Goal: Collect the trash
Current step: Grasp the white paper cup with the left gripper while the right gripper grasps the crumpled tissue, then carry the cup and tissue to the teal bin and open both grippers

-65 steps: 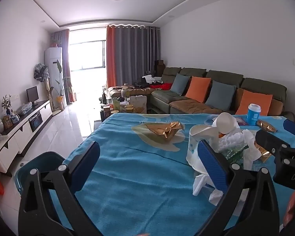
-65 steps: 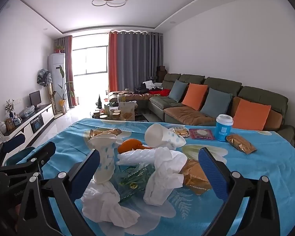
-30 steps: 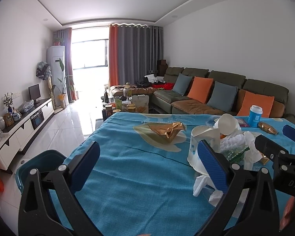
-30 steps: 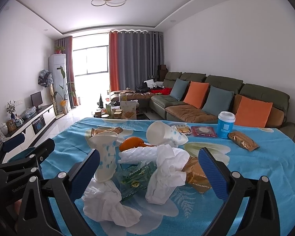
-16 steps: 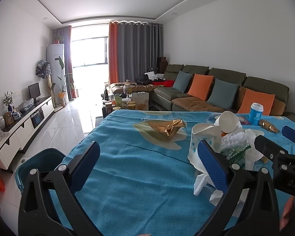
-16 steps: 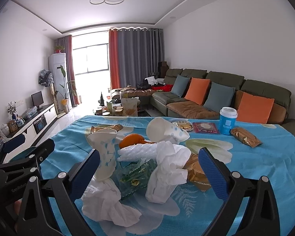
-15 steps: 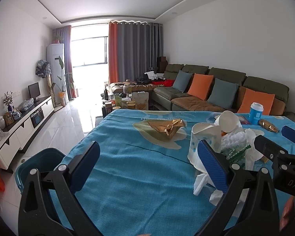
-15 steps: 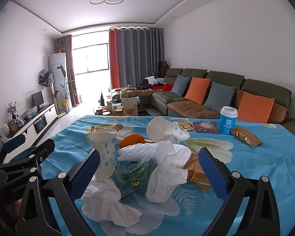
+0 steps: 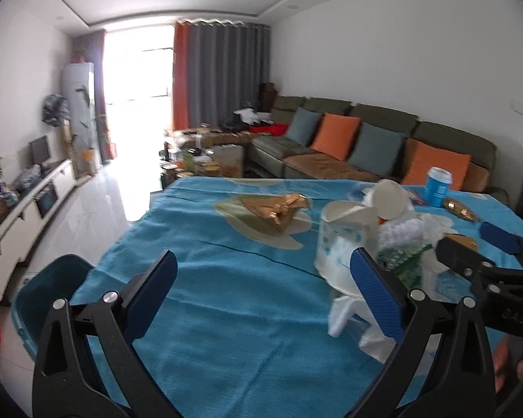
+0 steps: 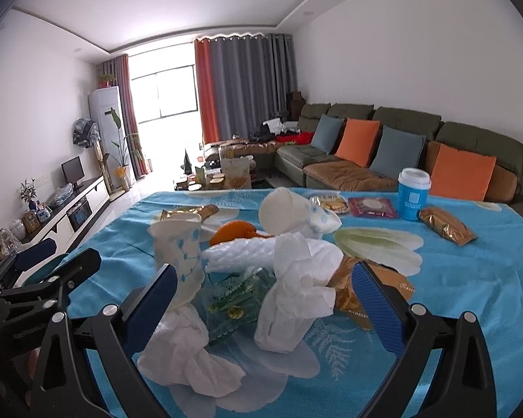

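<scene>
White-walled living room: green sofa (image 10: 401,132), grey curtains (image 10: 251,83), bright window (image 10: 164,87), glossy floor (image 9: 87,205).

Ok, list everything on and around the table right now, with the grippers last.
table: 1, blue floral cloth, foreground
paper cups: 2, white with blue print, one upright at pile's left, one on its side behind
tissues: 2 crumpled wads, white, pile front, second to the right
bubble wrap: 1, white, pile centre
clear wrapper: 1, green print, between the tissues
orange peel: 1, orange, behind the wrap
gold packets: 3, one far right, one far left, one under the right tissue
lidded cup: 1, blue, white lid, far edge
flat snack packs: 2, red and clear, left of that cup
bin: 1, teal, floor left of table
sofa: 1, green, orange and grey cushions
left gripper: open, over bare cloth
right gripper: open, facing the pile
</scene>
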### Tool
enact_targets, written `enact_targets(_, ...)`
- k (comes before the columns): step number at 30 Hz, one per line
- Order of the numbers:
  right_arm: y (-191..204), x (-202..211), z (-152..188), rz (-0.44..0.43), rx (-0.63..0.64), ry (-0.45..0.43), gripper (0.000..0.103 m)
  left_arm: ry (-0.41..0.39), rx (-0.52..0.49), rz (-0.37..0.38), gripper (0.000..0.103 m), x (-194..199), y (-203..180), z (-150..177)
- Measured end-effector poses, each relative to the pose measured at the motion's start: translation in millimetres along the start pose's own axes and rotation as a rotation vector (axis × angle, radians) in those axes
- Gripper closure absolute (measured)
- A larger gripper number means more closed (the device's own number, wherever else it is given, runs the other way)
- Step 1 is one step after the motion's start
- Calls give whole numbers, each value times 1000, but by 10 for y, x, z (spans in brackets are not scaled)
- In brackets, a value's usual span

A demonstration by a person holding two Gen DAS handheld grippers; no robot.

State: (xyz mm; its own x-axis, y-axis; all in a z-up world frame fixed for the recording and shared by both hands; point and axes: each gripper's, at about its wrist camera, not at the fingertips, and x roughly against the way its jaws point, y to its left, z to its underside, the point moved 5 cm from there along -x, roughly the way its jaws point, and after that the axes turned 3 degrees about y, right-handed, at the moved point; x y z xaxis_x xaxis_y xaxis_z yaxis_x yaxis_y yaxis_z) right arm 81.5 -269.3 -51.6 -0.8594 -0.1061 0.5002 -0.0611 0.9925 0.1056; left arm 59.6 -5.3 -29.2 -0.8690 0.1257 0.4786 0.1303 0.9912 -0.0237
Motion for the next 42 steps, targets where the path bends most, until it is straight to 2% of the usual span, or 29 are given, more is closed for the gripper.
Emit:
enact_targets(7, -158, -153, 32, -36, -41, 73, 7, 63, -101, 159, 6, -131, -300, 9)
enact_targets(9, -203, -232, 45, -54, -53, 108, 15, 87, -113, 185, 15, -206, -377, 22)
enact_targets(11, -204, -285, 81, -66, -51, 141, 28, 112, -133, 199, 20, -297, -460, 32)
enact_targets(14, -211, -343, 130, -76, -46, 173, 39, 141, -162, 209, 25, -440, -562, 34)
enact_targets(19, -236, -399, 160, -95, -55, 205, 57, 207, -164, 255, 48, -614, -633, 44)
enact_targets(21, -249, -416, 168, -97, -58, 218, 67, 232, -152, 284, 65, -669, -645, 53)
enact_targets(22, -259, -423, 173, -98, -63, 225, 69, 246, -143, 301, 68, -701, -644, 57)
enact_targets(23, -278, -438, 179, -101, -67, 232, 78, 258, -129, 318, 74, -731, -636, 61)
enact_targets(25, -312, -452, 189, -107, -74, 244, 92, 262, -123, 324, 74, -762, -621, 57)
enact_targets(33, -409, -295, 110, -105, -75, 211, 95, 244, -70, 349, 76, -653, -460, 1)
enact_targets(42, -371, 67, -142, -127, -42, 126, 95, 200, -33, 336, 76, -376, -155, -101)
